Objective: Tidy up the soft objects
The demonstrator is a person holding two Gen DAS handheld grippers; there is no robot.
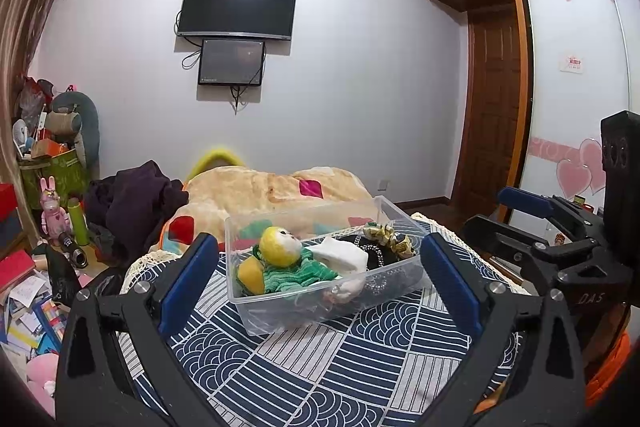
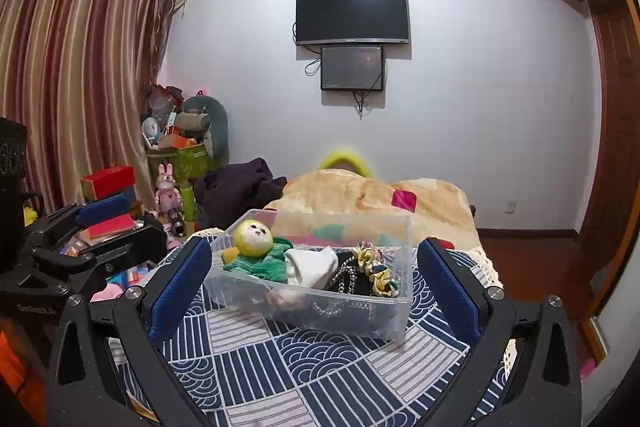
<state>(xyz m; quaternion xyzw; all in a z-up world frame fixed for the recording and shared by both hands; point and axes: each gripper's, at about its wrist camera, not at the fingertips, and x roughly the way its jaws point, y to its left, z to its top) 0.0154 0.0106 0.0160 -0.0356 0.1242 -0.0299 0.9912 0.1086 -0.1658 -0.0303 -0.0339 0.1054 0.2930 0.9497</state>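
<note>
Looking along the left gripper (image 1: 320, 267), its two blue-padded fingers stand wide apart and hold nothing. One clear plastic bin (image 1: 280, 311) sits between and just beyond them on a navy and white patterned cloth (image 1: 340, 367). Inside the bin are one doll (image 1: 280, 251) with a yellow head and green knitted clothes, one white folded cloth (image 1: 344, 255), one yellow patterned scrunchie (image 1: 390, 237) at the bin's far right corner, and a dark heap with silvery chains (image 1: 374, 255); how many pieces make up that heap is hard to tell. A pale item low against the bin's near wall is blurred by the plastic. The right gripper (image 1: 532, 223) shows to the right of the bin, only one blue pad visible.

From the right wrist view, the right gripper (image 2: 316, 279) is also spread wide and empty, with the same bin (image 2: 312, 319) between its fingers. The doll (image 2: 260, 247) lies at the bin's left end, the white cloth (image 2: 310, 265) at its middle, the scrunchie (image 2: 376, 269) and the chains (image 2: 346, 277) toward its right. Left of the bin the left gripper (image 2: 92, 227) appears, partly cut off. Behind the bin lies one cream blanket (image 2: 360, 195).
</note>
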